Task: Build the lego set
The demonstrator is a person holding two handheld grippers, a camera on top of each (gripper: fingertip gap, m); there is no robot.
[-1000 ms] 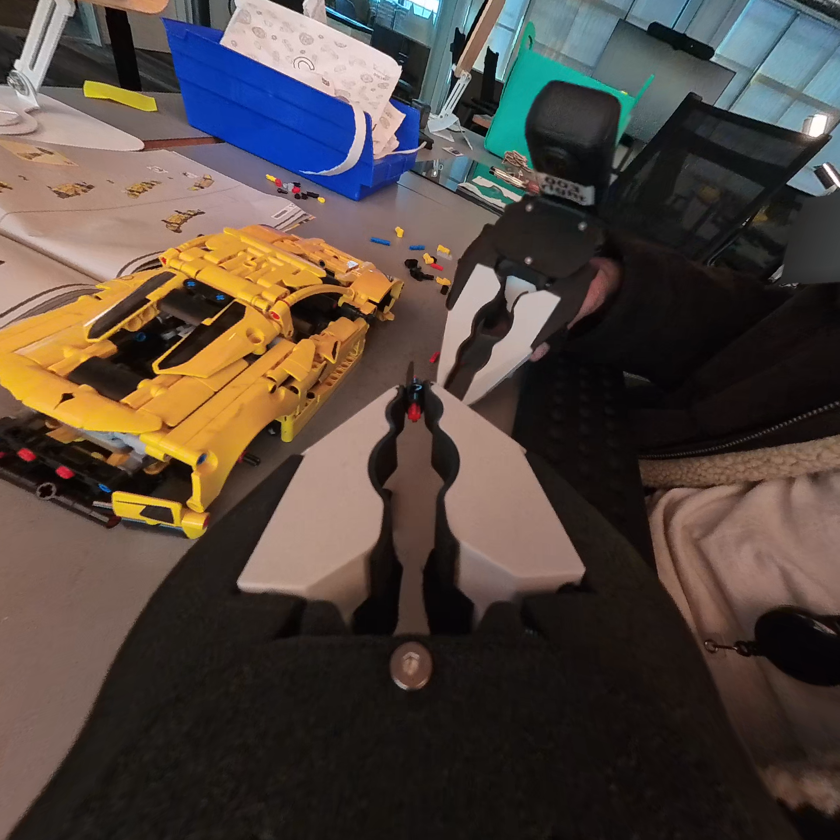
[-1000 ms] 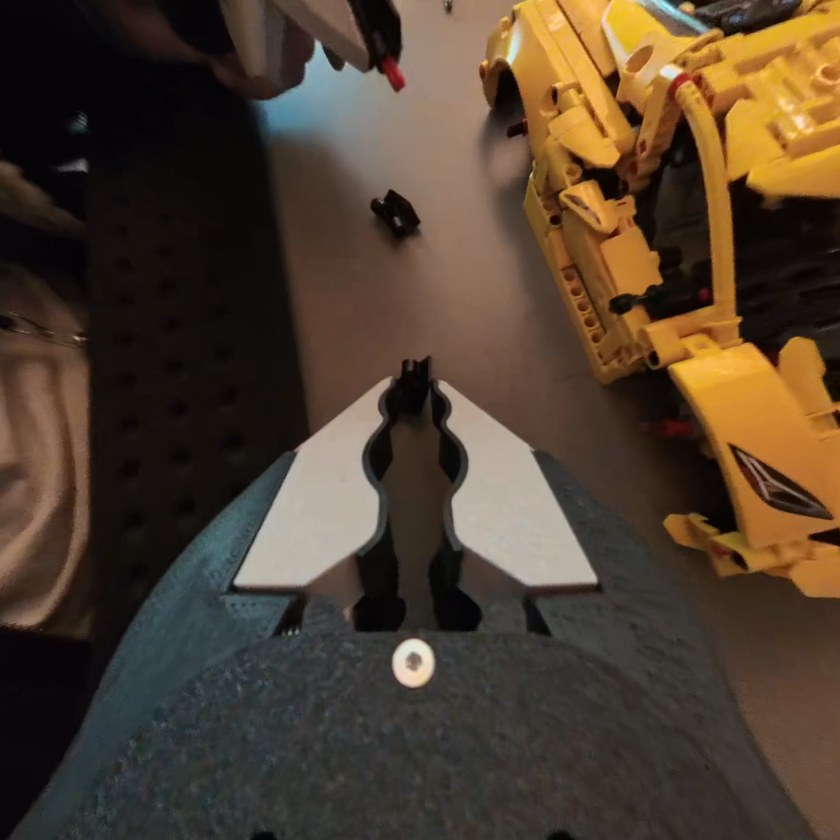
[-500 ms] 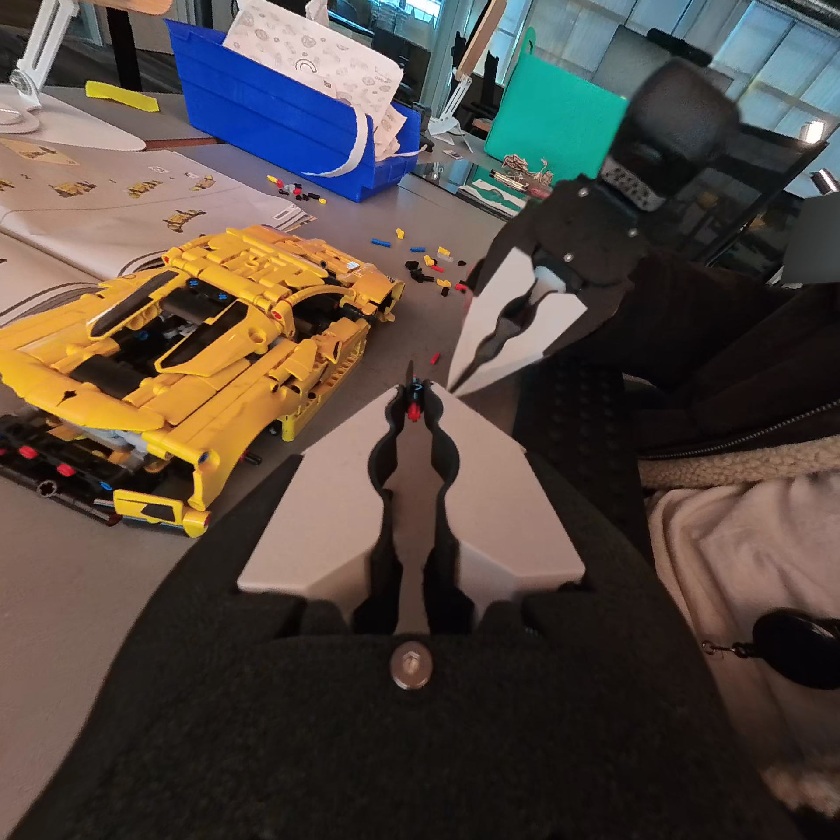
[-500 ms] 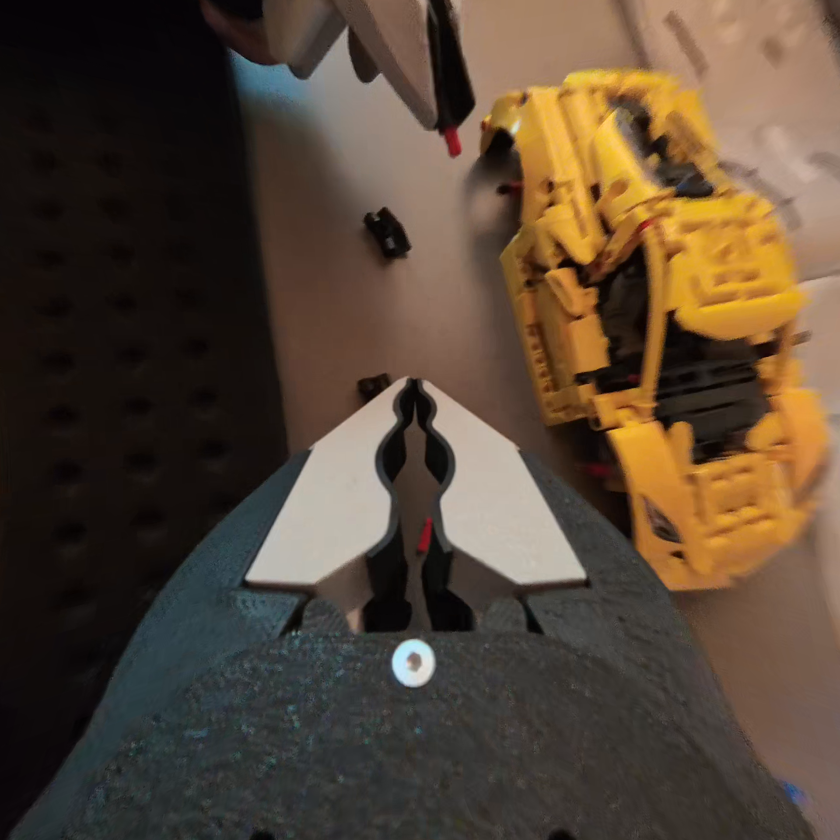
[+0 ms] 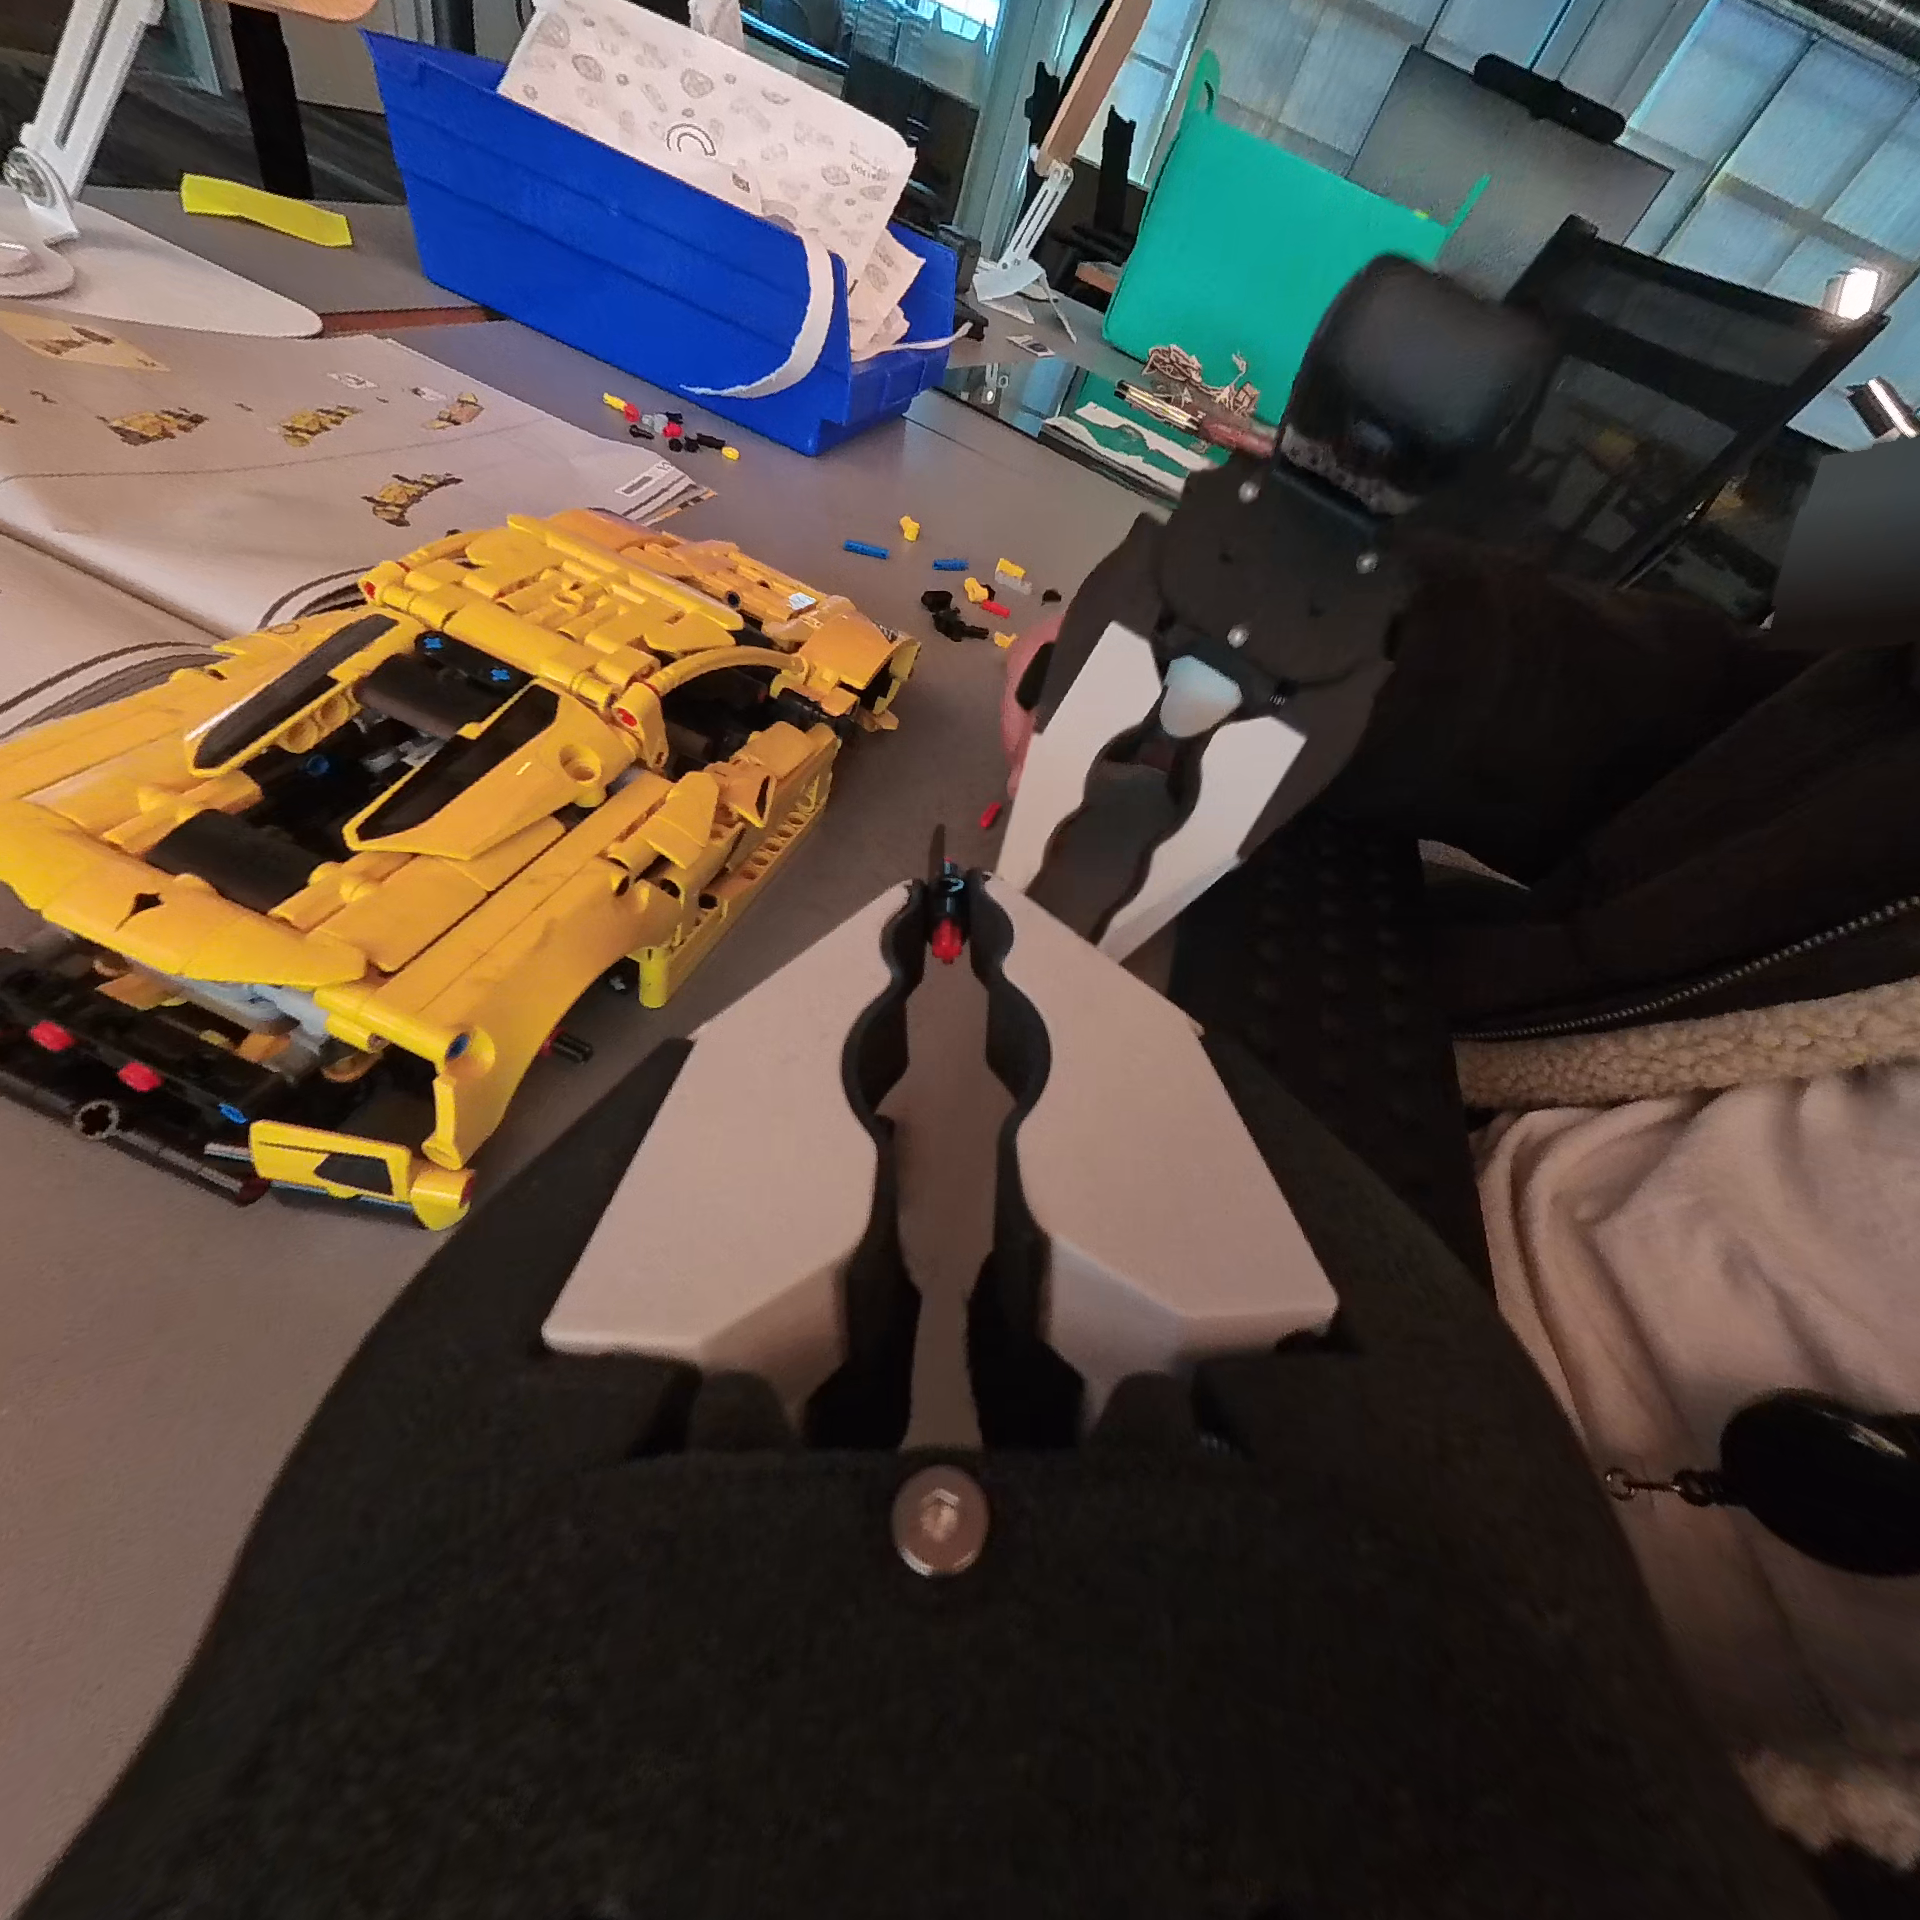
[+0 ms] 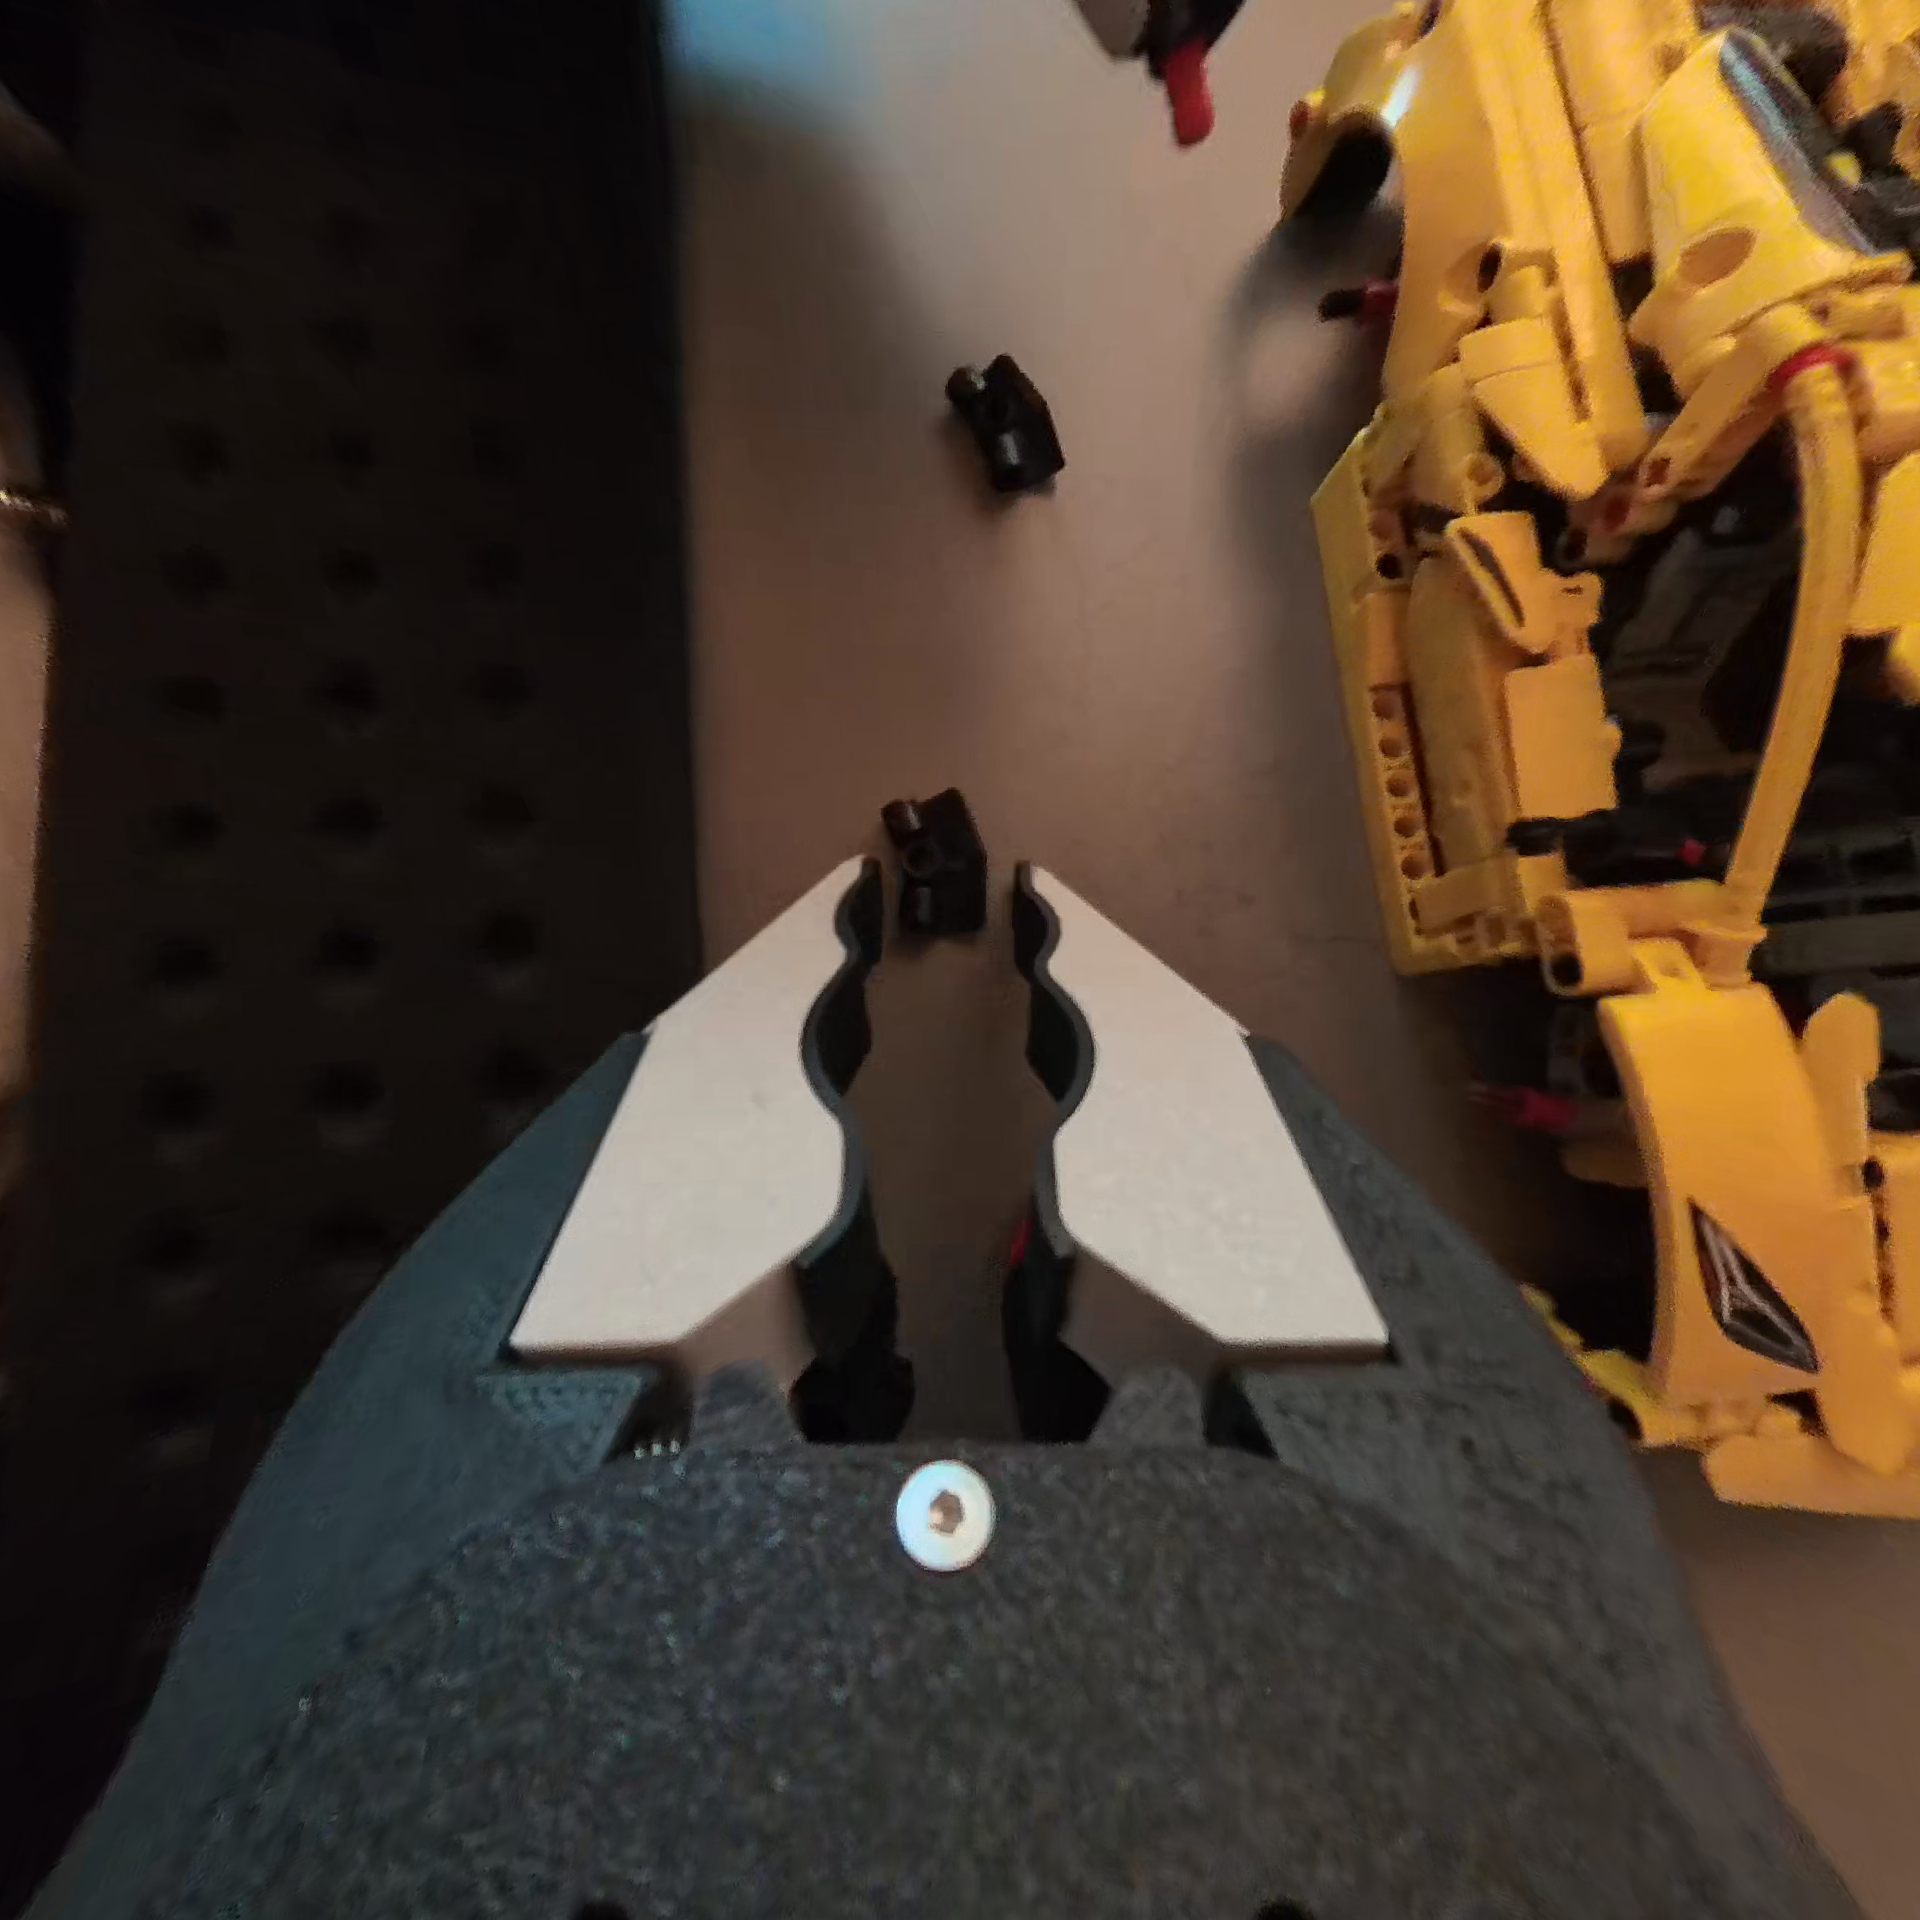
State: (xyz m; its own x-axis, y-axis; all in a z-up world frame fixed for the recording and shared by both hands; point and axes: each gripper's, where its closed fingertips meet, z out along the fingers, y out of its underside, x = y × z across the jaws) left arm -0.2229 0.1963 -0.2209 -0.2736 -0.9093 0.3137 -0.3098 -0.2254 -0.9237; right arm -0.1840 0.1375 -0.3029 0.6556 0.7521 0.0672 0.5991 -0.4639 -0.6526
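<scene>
The yellow Lego car [image 5: 416,810] stands on the grey table [image 5: 156,1351]; it also shows at the right in the right wrist view [image 6: 1662,727]. My left gripper [image 5: 943,904] is shut on a small black piece with a red pin [image 5: 943,935], held above the table beside the car. Its tip and the red pin [image 6: 1188,94] show at the top of the right wrist view. My right gripper [image 6: 945,883] is open, pointing down, with a small black connector [image 6: 935,868] lying on the table between its fingertips. It also shows in the left wrist view [image 5: 1070,904]. A second black connector [image 6: 1006,424] lies farther ahead.
A blue bin [image 5: 623,249] with paper stands at the back, an open instruction booklet [image 5: 260,468] lies behind the car, and loose small pieces [image 5: 966,603] lie beyond the car's nose. A dark perforated surface [image 6: 312,727] borders the table. A person's jacket [image 5: 1662,883] is at the right. The left gripper's tips are roughly 11 centimetres from the right gripper's.
My right gripper was shut on the small black connector, set it loose on the table, swung away, and now stands open around it. My left gripper has stayed in place.
</scene>
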